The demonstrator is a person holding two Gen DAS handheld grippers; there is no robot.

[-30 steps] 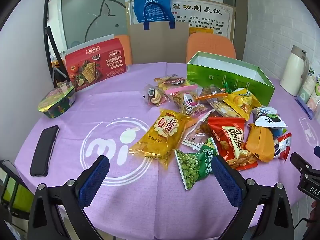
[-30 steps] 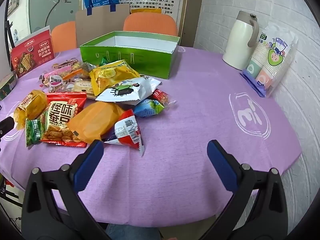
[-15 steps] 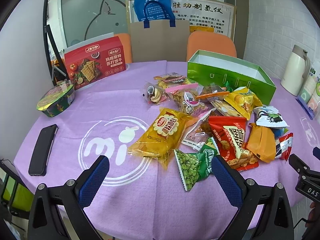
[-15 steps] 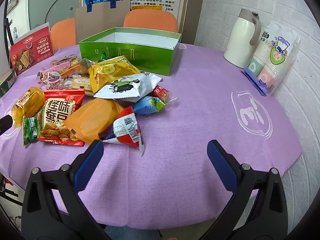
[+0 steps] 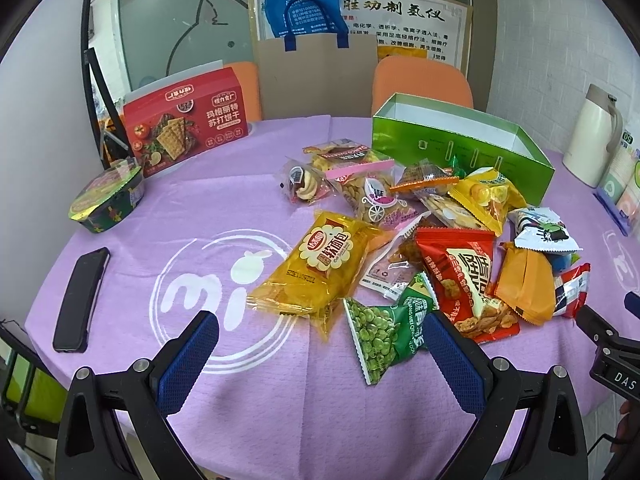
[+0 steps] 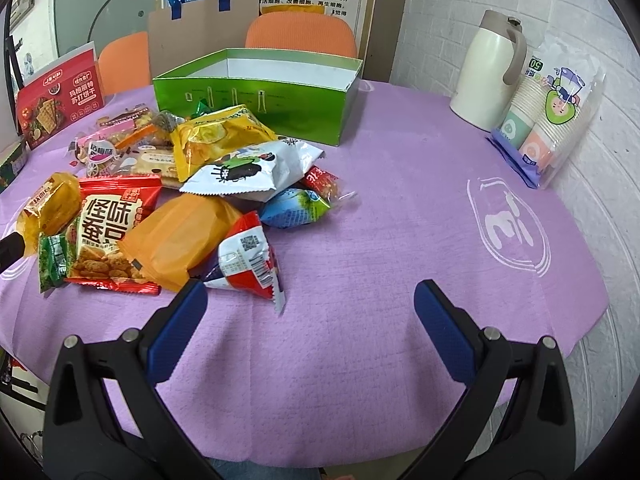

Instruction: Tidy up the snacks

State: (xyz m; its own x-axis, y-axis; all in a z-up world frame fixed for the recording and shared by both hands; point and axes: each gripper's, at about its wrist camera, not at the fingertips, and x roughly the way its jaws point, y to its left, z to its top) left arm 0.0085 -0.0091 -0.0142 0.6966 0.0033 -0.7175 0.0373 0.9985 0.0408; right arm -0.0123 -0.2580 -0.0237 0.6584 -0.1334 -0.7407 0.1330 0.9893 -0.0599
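Left gripper [image 5: 318,334]: held spread, nothing pinched, above the purple tablecloth [image 5: 200,208] near a green pea packet [image 5: 384,332]. Right gripper [image 6: 310,302]: likewise spread and empty. Snack packets [image 6: 208,184] are heaped just before the green box [image 6: 256,92].

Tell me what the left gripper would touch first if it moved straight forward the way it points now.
Probably the yellow bread packet, which lies straight ahead of the open left gripper. The green pea packet sits close by its right finger, so depth makes this uncertain.
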